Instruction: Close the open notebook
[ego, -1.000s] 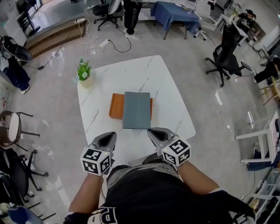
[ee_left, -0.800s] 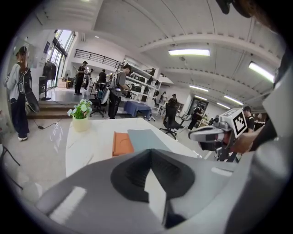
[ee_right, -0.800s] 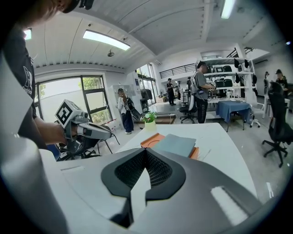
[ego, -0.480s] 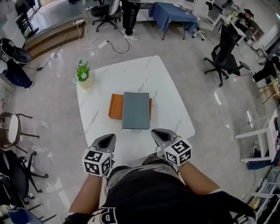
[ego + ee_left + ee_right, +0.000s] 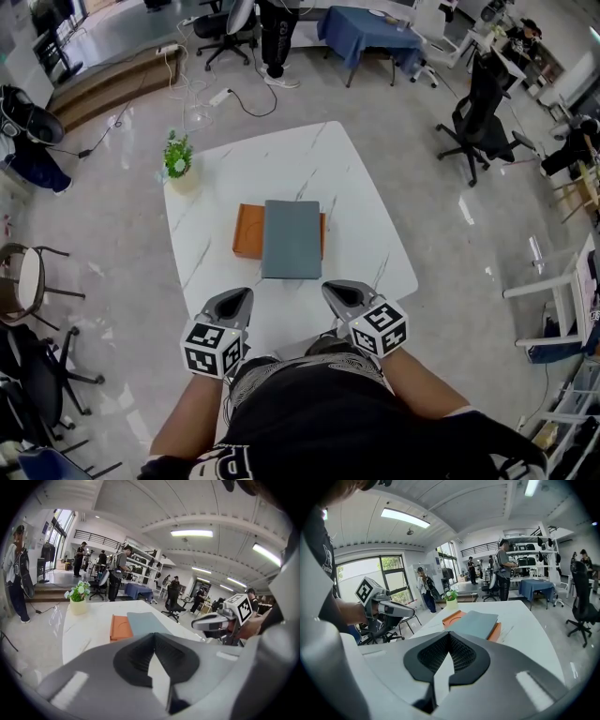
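On the white marble counter (image 5: 356, 187), one small potted green plant (image 5: 178, 155) sits at the left corner, out of the working space. The left tool (image 5: 240, 295) hovers at the near edge, pinched together and empty. Mid-counter lies one flat orange slab (image 5: 247, 230), and one grey rectangular notebook (image 5: 292, 238) rests across it, apparently flat already. The right tool (image 5: 330, 289), second of two, is likewise pinched on nothing, probably parked clear.
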Demonstrator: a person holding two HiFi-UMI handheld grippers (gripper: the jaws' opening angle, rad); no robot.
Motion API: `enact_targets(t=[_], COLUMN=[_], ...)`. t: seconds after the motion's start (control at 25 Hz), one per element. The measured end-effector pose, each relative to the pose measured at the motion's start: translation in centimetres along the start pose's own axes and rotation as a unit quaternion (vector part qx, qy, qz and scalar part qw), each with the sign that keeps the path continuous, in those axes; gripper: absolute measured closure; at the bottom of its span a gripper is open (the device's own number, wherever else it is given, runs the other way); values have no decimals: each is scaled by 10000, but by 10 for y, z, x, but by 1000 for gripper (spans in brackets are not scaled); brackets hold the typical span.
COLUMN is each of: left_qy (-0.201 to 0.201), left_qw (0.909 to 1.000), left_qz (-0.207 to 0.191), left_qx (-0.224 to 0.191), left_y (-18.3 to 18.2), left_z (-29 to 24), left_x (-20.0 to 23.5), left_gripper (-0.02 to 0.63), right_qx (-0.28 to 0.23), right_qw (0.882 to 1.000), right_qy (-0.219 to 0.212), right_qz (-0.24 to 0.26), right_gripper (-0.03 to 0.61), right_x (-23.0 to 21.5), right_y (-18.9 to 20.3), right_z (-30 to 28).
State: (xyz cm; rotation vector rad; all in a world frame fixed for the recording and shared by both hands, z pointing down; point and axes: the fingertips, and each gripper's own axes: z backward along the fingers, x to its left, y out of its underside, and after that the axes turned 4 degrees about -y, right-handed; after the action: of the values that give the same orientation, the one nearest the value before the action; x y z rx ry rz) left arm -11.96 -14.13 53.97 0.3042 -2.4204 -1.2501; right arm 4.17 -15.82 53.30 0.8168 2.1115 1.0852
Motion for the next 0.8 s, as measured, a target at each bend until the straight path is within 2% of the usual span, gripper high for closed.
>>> enact_targets(t=[0.8], left_qy=[52], left_qw=[9999], left_qz=[-102], left_qx=[4], left_y=[-5], left_z=[-4], left_x=[-7], left_gripper=[555], right_qx=[99], right_qw=[9999], right_qy=[-75], right_qz=[-2], right_gripper=[579], right_x=[0], right_y=[0], right_z=[-3])
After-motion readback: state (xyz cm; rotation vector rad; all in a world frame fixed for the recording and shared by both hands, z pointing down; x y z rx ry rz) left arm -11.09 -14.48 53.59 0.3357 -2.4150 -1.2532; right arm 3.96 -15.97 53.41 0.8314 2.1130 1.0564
